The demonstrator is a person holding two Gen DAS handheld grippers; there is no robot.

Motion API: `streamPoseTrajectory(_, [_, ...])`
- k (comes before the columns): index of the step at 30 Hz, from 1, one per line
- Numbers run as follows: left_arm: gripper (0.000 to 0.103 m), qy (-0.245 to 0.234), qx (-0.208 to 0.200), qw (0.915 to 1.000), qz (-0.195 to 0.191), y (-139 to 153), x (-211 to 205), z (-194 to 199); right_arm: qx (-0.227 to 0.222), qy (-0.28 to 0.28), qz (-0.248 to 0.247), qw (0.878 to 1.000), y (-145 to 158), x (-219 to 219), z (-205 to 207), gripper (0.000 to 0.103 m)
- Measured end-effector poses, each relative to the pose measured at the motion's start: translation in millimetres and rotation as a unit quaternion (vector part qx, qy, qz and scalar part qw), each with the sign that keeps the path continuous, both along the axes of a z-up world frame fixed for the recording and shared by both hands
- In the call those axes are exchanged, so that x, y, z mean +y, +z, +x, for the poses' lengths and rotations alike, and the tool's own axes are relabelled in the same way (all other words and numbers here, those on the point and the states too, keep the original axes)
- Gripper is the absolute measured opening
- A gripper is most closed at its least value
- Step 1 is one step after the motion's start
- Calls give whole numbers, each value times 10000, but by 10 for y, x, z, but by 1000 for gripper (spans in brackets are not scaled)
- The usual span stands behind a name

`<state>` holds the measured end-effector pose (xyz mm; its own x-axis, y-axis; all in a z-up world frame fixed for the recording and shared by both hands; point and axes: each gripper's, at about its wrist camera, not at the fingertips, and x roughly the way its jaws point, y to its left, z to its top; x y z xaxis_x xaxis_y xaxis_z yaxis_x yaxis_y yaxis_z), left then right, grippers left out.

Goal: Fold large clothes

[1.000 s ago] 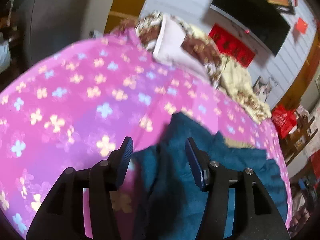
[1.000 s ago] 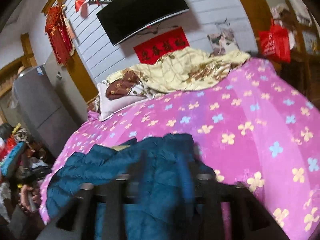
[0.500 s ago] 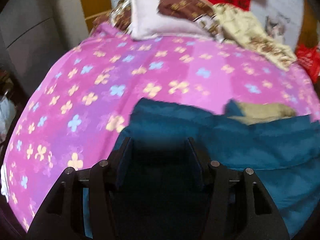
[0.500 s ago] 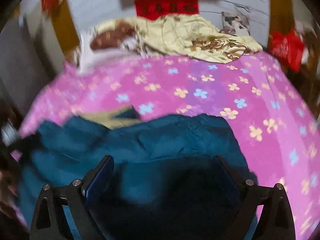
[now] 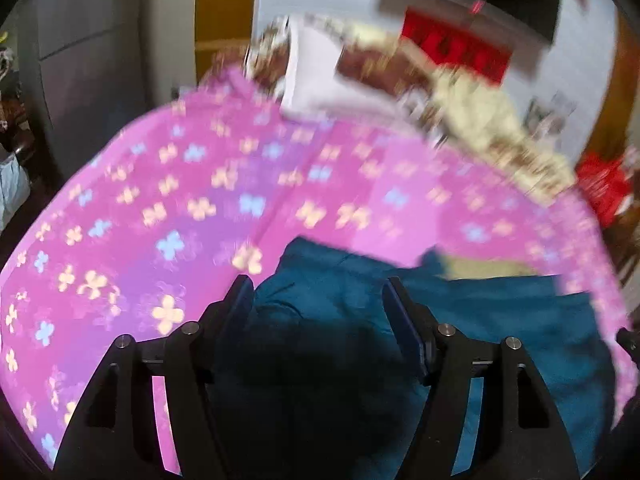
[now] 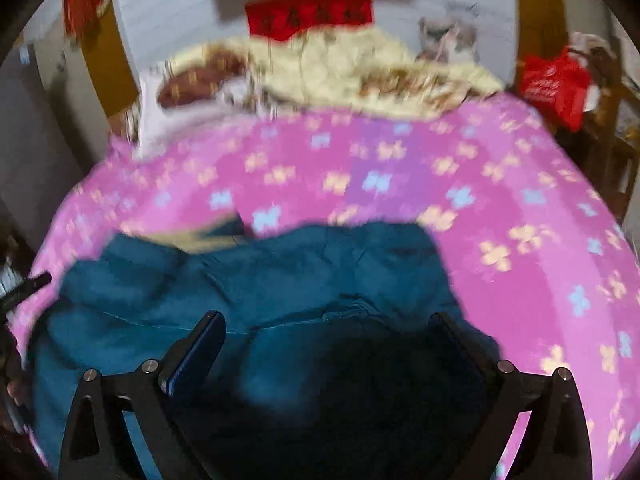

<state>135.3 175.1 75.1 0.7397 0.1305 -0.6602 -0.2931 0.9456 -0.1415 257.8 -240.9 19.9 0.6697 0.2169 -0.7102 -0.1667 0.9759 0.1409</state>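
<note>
A large teal padded jacket [image 5: 500, 320] lies spread on the near part of a bed with a pink flowered cover [image 5: 180, 200]; its tan lining [image 5: 484, 269] shows at the far edge. It also shows in the right wrist view [image 6: 280, 280]. My left gripper [image 5: 318, 300] is open above the jacket's left part, holding nothing. My right gripper [image 6: 328, 332] is wide open above the jacket's right part, holding nothing. Both views are motion-blurred.
A pillow [image 6: 192, 92] and a cream quilt [image 6: 360, 64] are heaped at the bed's head. A red banner [image 6: 308, 12] and a dark TV hang on the wall. A red bag [image 6: 556, 84] sits right of the bed, a grey cabinet [image 5: 88, 52] left.
Both grippers have moved and swung over the jacket. The jacket now lies more spread out across the bed. The right gripper has opened wide.
</note>
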Motion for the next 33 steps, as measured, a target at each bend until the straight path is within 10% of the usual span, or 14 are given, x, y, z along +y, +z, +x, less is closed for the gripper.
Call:
streamPoseTrajectory(5, [86,-329,-404,9983,245,291,-261,-893,-557,-208,618,9963,485,-213,-845,101])
streamPoseTrajectory(19, [103,-1549,351,9844,759,-202,-1384,-2716,-1075,168,-285,9937,521,-135,-3502,101])
streamPoseTrajectory(26, [103,-1530,329,9863,515,-76,-1500,-3054,-1113,393,-729,9903,453,-52,-4099,101])
streamPoseTrajectory(33, [103,-979,513,9882,1058,55,-1603,-3179,-1195,317,-696,9899,512,-138,-4284,101])
